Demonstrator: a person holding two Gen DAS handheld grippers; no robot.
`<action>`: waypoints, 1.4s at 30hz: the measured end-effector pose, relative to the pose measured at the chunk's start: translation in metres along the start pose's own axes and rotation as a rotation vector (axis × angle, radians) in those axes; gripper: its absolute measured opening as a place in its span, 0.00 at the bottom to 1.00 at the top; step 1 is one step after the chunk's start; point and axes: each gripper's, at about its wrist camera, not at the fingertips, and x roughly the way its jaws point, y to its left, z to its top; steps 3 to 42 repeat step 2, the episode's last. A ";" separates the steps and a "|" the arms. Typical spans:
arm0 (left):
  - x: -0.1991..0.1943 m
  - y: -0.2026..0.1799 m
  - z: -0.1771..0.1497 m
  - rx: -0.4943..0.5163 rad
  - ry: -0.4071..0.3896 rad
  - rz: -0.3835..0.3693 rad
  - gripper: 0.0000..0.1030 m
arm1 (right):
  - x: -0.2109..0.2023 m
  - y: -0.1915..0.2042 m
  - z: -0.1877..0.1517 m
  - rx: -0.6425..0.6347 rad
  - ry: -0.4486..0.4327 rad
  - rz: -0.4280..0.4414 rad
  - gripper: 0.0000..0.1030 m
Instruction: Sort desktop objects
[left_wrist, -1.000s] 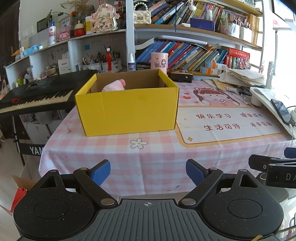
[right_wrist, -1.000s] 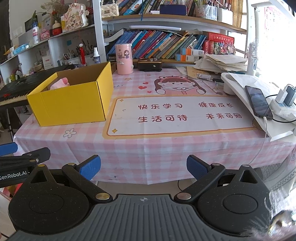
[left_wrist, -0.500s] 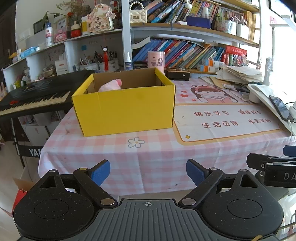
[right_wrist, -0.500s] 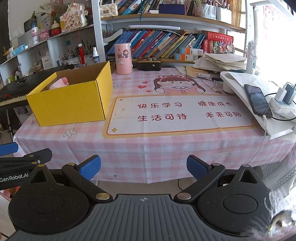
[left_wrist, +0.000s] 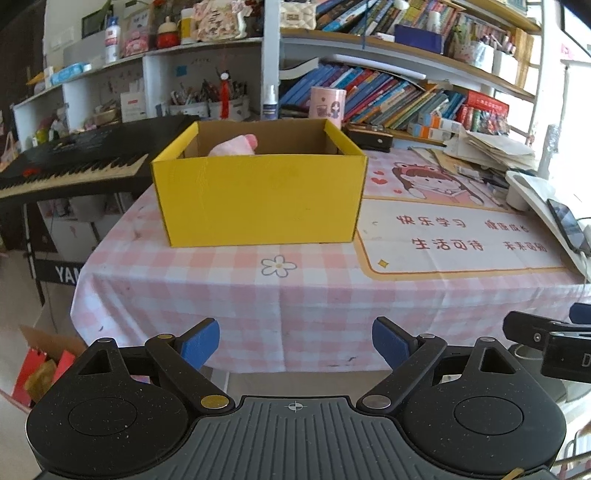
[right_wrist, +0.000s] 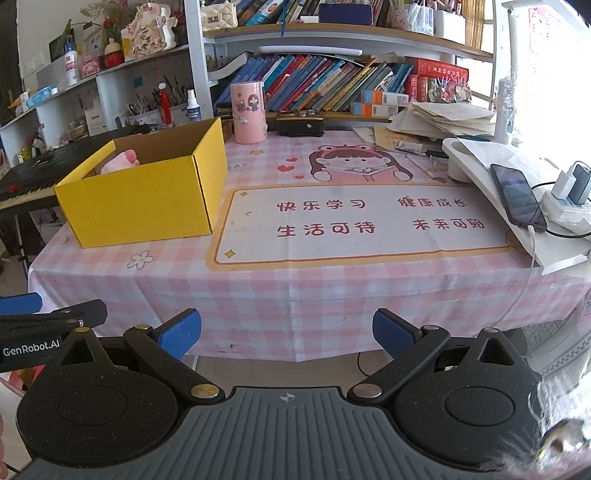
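A yellow cardboard box (left_wrist: 258, 199) stands open on the left part of the pink checked tablecloth (left_wrist: 295, 295); it also shows in the right wrist view (right_wrist: 144, 199). A pink soft toy (left_wrist: 232, 146) lies inside it, also seen in the right wrist view (right_wrist: 120, 162). My left gripper (left_wrist: 295, 341) is open and empty, held off the table's front edge. My right gripper (right_wrist: 286, 330) is open and empty, also in front of the table edge, to the right of the left one.
A pink cylinder cup (right_wrist: 249, 112) and a black case (right_wrist: 301, 123) stand at the back. A phone (right_wrist: 517, 194) on a white stand, chargers (right_wrist: 569, 188) and a paper stack (right_wrist: 450, 118) are at the right. A keyboard piano (left_wrist: 74, 162) is left of the table. Bookshelves (right_wrist: 332, 85) stand behind.
Both grippers have drawn slightly back and away from the table; the box appears a little smaller and farther. Both stay open and empty.
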 end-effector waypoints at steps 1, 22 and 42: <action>0.001 0.000 0.001 -0.003 0.003 0.006 0.89 | 0.001 0.000 0.000 0.000 0.003 0.002 0.97; 0.003 0.001 0.002 -0.009 0.009 0.011 0.89 | 0.002 -0.001 0.000 0.002 0.006 0.002 0.97; 0.003 0.001 0.002 -0.009 0.009 0.011 0.89 | 0.002 -0.001 0.000 0.002 0.006 0.002 0.97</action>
